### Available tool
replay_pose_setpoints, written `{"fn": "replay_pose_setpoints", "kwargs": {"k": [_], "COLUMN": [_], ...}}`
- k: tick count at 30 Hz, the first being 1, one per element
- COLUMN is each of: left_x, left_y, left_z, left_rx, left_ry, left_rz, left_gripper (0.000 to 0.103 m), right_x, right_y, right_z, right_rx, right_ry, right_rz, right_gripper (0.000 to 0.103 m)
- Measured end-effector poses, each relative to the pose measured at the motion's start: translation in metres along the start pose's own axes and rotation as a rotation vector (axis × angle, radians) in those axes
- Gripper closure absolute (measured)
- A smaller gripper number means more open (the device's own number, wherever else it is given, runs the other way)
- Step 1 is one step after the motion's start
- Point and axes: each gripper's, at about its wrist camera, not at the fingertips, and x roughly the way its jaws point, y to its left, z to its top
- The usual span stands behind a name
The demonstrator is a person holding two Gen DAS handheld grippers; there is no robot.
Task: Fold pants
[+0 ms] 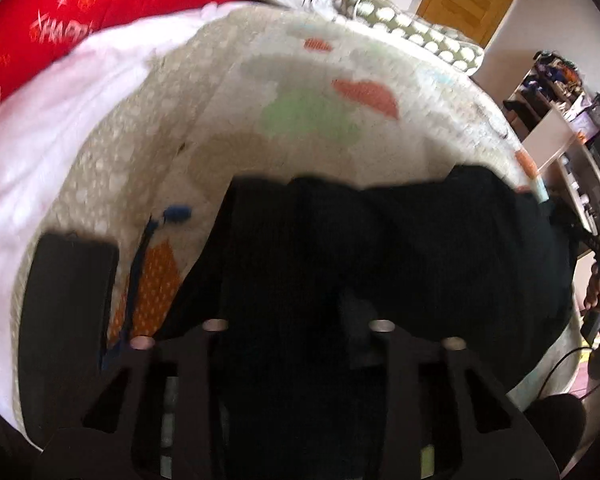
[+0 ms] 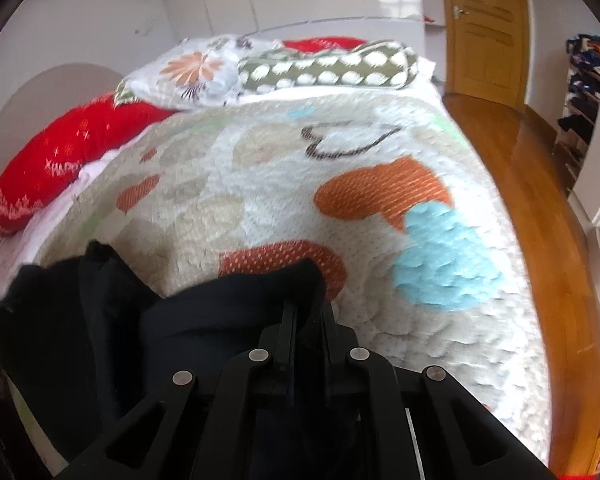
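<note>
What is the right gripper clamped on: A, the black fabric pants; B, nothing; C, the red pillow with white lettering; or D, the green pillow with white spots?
A: in the right wrist view the right gripper has its fingers drawn close together on a fold of the black fabric pants above the patterned quilt.

My bed (image 2: 480, 340) wears a heart-patterned quilt. On it lie the black pants (image 2: 100, 320), a red pillow (image 2: 60, 160), and a dotted bolster (image 2: 328, 68).

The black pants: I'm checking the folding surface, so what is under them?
The black pants lie on a patchwork quilt covering the bed. The quilt directly beneath them is hidden, so I cannot tell whether anything else lies there.
</note>
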Motion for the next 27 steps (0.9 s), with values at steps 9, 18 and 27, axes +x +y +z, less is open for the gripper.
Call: {"fn": "replay_pose_setpoints", "kwargs": {"k": [9,18,27], "left_x": [-0.026,-0.008,-0.050], "left_y": [0.041,0.055,0.053], "left_z": [0.007,-0.008,-0.008], "left_rx": [-0.062,-0.124,-0.141], "left_ry": [-0.067,-0.027,-0.126], "left_rz": [-0.019,-0.015,0.120], "left_gripper": [0.091,0.082,0.062], "right_x": [-0.088,-0.051,-0.074], "right_y": [-0.029,-0.043,0.005], "right_z": [-0.031,-0.075,-0.047], "right_rx": [0.148,0.252,0.092], "right_ry": [-0.044,0.034,-0.066], "right_rz": [0.012,0.000,0.050], "right_gripper": [0.099,0.091,0.083]}}
